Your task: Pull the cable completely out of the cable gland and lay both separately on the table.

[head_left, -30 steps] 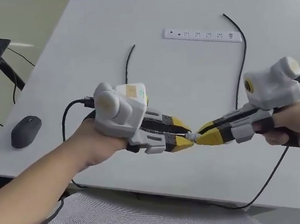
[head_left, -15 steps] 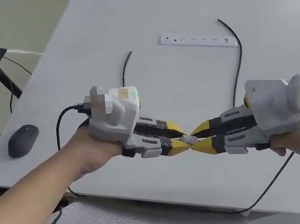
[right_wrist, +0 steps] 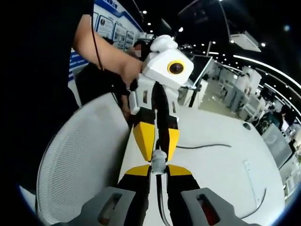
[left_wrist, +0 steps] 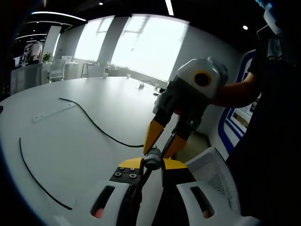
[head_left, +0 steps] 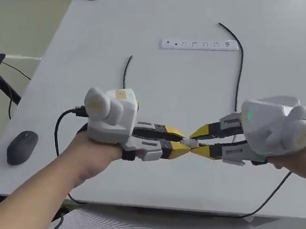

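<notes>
A small grey cable gland (head_left: pixel 189 142) hangs in the air above the table's near edge, between the tips of both grippers. My left gripper (head_left: pixel 181 145) comes in from the left and is shut on the gland (left_wrist: pixel 151 160). My right gripper (head_left: pixel 198 141) meets it tip to tip from the right. In the right gripper view the gland (right_wrist: pixel 159 163) sits at my right jaws' tips, and a thin black cable (right_wrist: pixel 160 200) runs back from it between those jaws. The right gripper looks shut on that cable.
A white power strip (head_left: pixel 199 44) lies far back on the white table (head_left: pixel 274 41), its black cord (head_left: pixel 239 70) running toward me. A short loose black cable (head_left: pixel 125 73) lies left of centre. A black mouse (head_left: pixel 21 147) rests at the left edge. A mesh chair (head_left: pixel 129 222) stands below.
The right gripper has rolled, so its camera box has swung from the top to the lower right. Both grippers stay tip to tip on the gland and have drifted slightly left.
</notes>
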The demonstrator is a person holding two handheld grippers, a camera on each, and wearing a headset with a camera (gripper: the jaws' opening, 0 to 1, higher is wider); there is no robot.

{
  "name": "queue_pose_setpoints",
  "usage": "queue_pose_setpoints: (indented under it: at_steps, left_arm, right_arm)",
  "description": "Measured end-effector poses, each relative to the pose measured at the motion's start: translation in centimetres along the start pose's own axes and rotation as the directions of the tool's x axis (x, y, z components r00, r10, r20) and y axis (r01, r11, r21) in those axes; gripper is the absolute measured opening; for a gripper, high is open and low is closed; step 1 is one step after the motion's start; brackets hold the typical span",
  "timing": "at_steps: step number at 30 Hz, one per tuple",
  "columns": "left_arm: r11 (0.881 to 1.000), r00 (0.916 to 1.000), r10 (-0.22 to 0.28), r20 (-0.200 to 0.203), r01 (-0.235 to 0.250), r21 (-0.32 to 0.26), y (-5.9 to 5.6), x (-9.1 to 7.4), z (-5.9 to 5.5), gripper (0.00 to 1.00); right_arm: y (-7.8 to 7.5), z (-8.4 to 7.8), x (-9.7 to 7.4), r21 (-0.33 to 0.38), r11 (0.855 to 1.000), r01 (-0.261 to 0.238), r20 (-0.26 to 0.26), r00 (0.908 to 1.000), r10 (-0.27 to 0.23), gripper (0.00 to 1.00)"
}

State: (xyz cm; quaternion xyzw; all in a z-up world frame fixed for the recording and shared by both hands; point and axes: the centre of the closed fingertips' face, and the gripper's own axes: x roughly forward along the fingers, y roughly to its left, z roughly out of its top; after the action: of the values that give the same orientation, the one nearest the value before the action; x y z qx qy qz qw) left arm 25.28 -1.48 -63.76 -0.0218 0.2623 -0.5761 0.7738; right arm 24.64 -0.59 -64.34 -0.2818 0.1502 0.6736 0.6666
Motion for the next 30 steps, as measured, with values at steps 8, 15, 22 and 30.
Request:
queue_pose_setpoints:
  at_steps: [8,15,22,30]
  left_arm:
    - [1.0,1.0,-0.003,0.007,0.003,0.019,-0.1,-0.2,0.3,0.15]
    - [0.999,0.9998,0.012,0.016,-0.012,0.053,0.1,-0.5,0.6,0.15]
    - [0.99,0.9988,0.033,0.035,-0.038,0.133,0.3,-0.9,1.2,0.15]
    - [0.985,0.9978,0.05,0.043,-0.056,0.161,0.6,-0.9,1.5,0.15]
  right_arm:
    - [-0.2,0.3,-0.2,0.047,0.999,0.016,0.01,0.9998,-0.016,0.08]
    - [-0.5,0.6,-0.5,0.088,0.995,0.05,0.017,0.9985,-0.052,0.11]
    - [-2.1,0.5,-2.0,0.219,0.957,0.192,-0.01,0.9808,-0.195,0.17]
    - [-2.1,-1.1,-1.7,0.21,0.936,0.284,-0.099,0.9583,-0.268,0.12]
